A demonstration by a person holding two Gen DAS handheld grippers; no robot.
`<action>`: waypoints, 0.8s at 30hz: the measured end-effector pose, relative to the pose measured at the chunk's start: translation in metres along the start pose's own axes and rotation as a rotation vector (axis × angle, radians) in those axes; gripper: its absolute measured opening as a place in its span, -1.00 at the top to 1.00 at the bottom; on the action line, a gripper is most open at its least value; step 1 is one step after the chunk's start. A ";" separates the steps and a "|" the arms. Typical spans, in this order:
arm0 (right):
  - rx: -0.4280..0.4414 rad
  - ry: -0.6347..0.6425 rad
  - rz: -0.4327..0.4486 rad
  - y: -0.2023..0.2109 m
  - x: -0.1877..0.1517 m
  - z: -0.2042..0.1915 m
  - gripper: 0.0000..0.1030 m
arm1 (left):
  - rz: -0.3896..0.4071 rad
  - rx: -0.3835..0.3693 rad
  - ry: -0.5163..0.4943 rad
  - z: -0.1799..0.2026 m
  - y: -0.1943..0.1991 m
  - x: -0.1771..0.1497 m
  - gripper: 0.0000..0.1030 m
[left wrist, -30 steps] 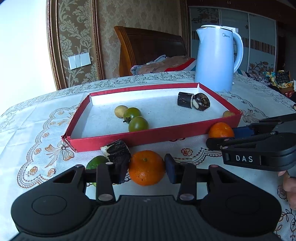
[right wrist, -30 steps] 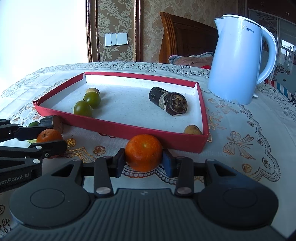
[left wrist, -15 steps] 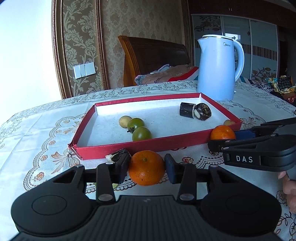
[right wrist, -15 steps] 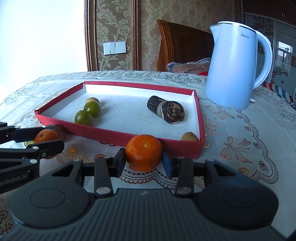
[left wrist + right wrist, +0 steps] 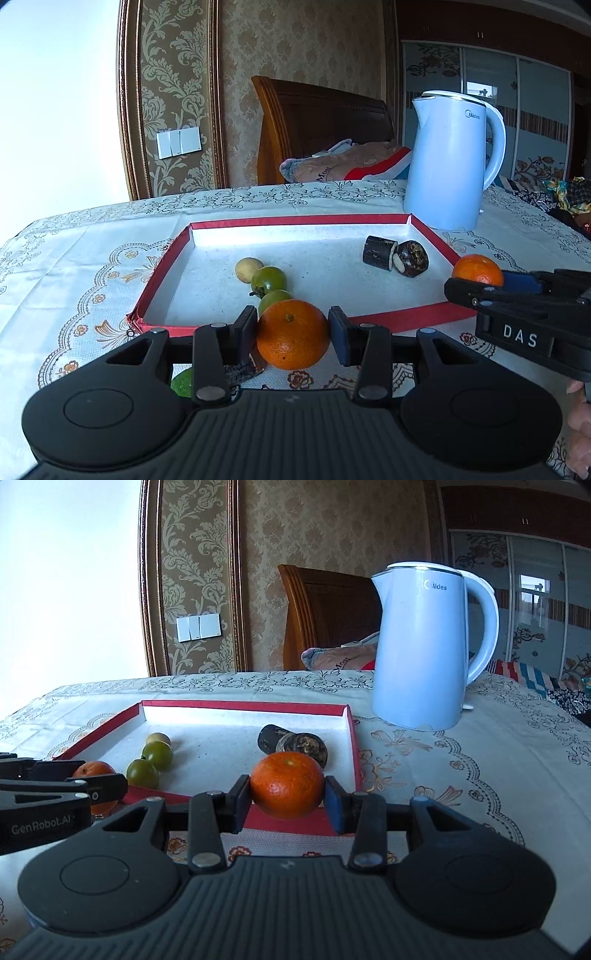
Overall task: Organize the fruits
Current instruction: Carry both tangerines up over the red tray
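My left gripper (image 5: 293, 325) is shut on an orange (image 5: 293, 339), held just above the near rim of a red tray (image 5: 295, 220) with a white floor. My right gripper (image 5: 287, 794) is shut on a second orange (image 5: 287, 781) over the tray's near right corner. Each gripper shows in the other's view: the right gripper (image 5: 480, 286) with its orange (image 5: 477, 269), the left gripper (image 5: 88, 775) with its orange (image 5: 92, 768). In the tray lie two green fruits (image 5: 269, 278), a small yellow fruit (image 5: 249, 268) and two dark cane pieces (image 5: 380, 253).
A pale blue kettle (image 5: 421, 646) stands behind the tray's far right corner. On the lace cloth under my left gripper lie a lime (image 5: 183, 382) and a dark cane piece (image 5: 240, 371). A wooden chair (image 5: 317, 122) with folded fabric is behind the table.
Both views have swung upward. Each held orange now shows against the tray's near rim instead of the cloth in front of it. The lime and cane piece have dropped low in the left view.
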State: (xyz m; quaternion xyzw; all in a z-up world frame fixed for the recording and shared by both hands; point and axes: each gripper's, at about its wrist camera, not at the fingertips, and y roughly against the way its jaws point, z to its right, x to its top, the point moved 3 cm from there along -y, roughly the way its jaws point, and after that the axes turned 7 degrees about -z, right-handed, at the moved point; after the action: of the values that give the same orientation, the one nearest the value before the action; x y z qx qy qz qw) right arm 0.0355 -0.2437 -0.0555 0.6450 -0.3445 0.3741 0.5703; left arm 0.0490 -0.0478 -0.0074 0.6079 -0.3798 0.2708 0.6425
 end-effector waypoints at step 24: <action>-0.025 -0.035 -0.011 -0.013 0.006 0.004 0.24 | 0.018 0.009 0.057 -0.008 -0.009 0.014 0.19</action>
State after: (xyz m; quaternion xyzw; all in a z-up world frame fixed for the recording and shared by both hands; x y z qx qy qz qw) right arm 0.0503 -0.2464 -0.0567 0.6461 -0.3556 0.3553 0.5743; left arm 0.0653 -0.0424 -0.0010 0.5993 -0.3655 0.2956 0.6480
